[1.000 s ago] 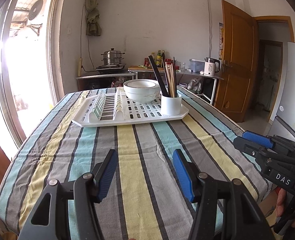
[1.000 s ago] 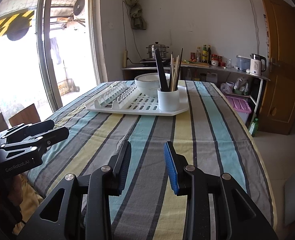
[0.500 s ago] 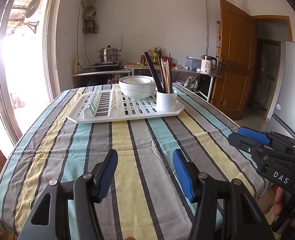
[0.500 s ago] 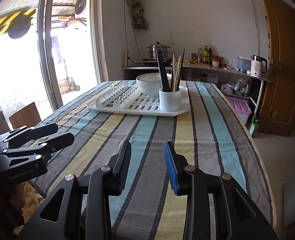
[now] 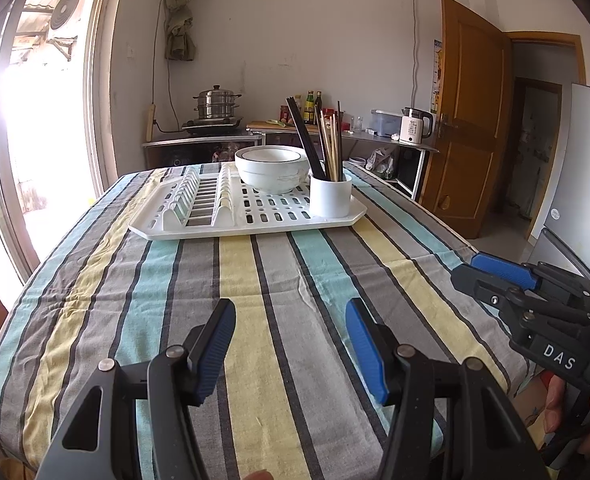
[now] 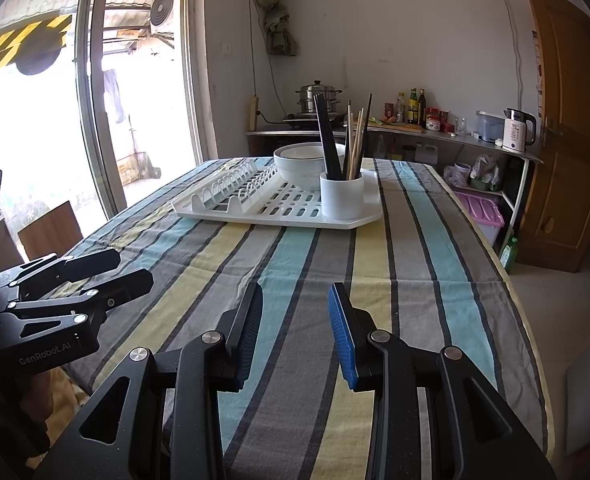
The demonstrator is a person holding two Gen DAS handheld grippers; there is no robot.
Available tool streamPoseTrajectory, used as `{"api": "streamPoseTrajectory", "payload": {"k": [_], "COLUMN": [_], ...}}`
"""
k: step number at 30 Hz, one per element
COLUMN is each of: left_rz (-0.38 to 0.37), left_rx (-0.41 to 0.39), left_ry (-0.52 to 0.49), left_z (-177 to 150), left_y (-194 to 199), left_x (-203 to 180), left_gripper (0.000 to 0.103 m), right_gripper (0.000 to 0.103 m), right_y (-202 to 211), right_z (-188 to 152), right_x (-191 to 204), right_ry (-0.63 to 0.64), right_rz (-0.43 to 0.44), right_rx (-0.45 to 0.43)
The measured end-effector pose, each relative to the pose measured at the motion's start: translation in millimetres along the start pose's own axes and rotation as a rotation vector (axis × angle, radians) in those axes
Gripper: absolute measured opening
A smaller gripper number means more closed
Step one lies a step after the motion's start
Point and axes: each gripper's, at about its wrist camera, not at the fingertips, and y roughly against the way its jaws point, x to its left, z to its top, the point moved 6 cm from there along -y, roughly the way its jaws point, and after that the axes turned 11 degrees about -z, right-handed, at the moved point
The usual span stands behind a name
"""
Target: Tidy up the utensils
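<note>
Sunlight pours through the sliding glass door onto a table [image 5: 279, 280] draped in a striped cloth of yellow, teal and grey.

From the left wrist view, the left gripper [image 5: 291, 344] hangs low over the near edge of the cloth, its blue-padded jaws spread wide with nothing between them. Well beyond it, toward the far end, sits a white slotted plastic drying rack [image 5: 251, 220]. On the rack's right corner stands a white cylindrical holder [image 5: 330, 195], and the chopsticks [image 5: 327, 144], a few black and several pale wooden ones, stand upright in it, fanned slightly. Two stacked white bowls with dark rims [image 5: 272, 168] rest just behind the holder. The right gripper [image 5: 495, 276] shows at the right edge.

From the right wrist view, that gripper's jaws are parted too, somewhat less widely, and hold nothing. No loose utensil lies on the cloth.

With every chopstick I can see already in the holder, this could be a tidied table with the hands drawn back, or a pause before the mixed chopsticks get sorted. I cannot say which.
</note>
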Motion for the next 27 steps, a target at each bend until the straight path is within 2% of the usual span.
{"api": "streamPoseTrajectory", "payload": {"k": [27], "left_rz": [-0.012], "left_rx": [0.007], "left_ry": [0.009], "left_z": [-3.2], "left_y": [-0.2], "left_x": [-2.6], "left_gripper": [0.057], "right_gripper": [0.035], "right_y": [-1.5], "right_z": [-2.6], "right_x": [3.5], "right_ry": [0.005], "right_rz": [0.006], "right_rx": [0.005]}}
